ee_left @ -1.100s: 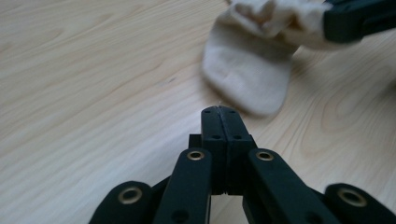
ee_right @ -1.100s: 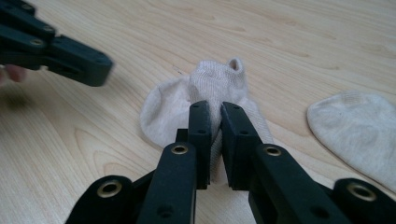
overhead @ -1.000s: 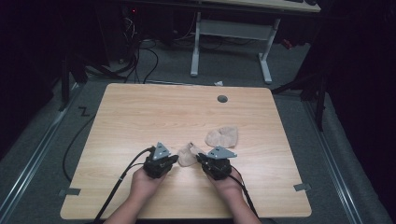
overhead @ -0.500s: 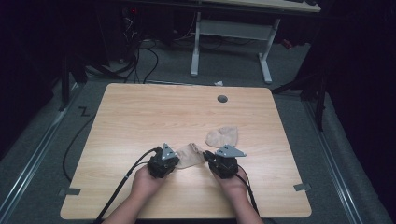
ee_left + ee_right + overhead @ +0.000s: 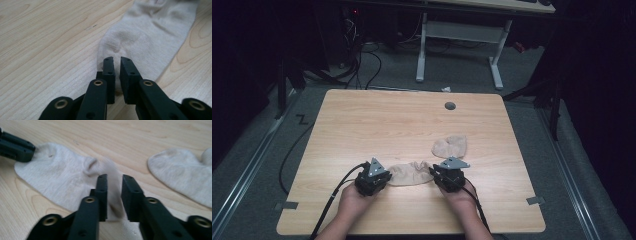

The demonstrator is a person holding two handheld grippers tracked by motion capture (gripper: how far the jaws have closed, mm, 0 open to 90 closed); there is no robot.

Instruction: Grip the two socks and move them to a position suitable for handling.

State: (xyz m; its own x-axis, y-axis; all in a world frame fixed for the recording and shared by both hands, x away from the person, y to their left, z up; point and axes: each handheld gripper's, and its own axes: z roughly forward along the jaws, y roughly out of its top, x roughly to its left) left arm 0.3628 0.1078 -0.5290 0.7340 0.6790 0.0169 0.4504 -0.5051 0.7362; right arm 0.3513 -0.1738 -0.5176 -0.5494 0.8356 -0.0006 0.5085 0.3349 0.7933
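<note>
The beige sock (image 5: 409,173) lies flat on the light wooden table (image 5: 377,125), near the person's edge, stretched between the two grippers with its long axis running left to right across the high view. It is a soft, fine-ribbed knit, pale tan, with a rounded end and a few shallow creases; in the left gripper view the ribbing (image 5: 150,42) runs along its length and the fabric widens away from the jaws. The left gripper (image 5: 116,60) has its black jaws nearly together, a narrow slit between them, with the rounded end of the sock pinched in that slit. The right gripper (image 5: 114,178) holds its jaws a little wider apart, and a raised fold of the same sock stands between them; the fold is blurred, so how firmly it is gripped is hard to say, though it appears clamped. In the right gripper view the left gripper's black jaws show at the far end of the sock, touching it.

A second sock (image 5: 450,147) of the same beige knit lies just beyond the right gripper, rumpled into a rounded lump and apart from the first. The tabletop is smooth pale woodgrain with rounded corners and a round grey grommet (image 5: 450,106) near its far edge.
</note>
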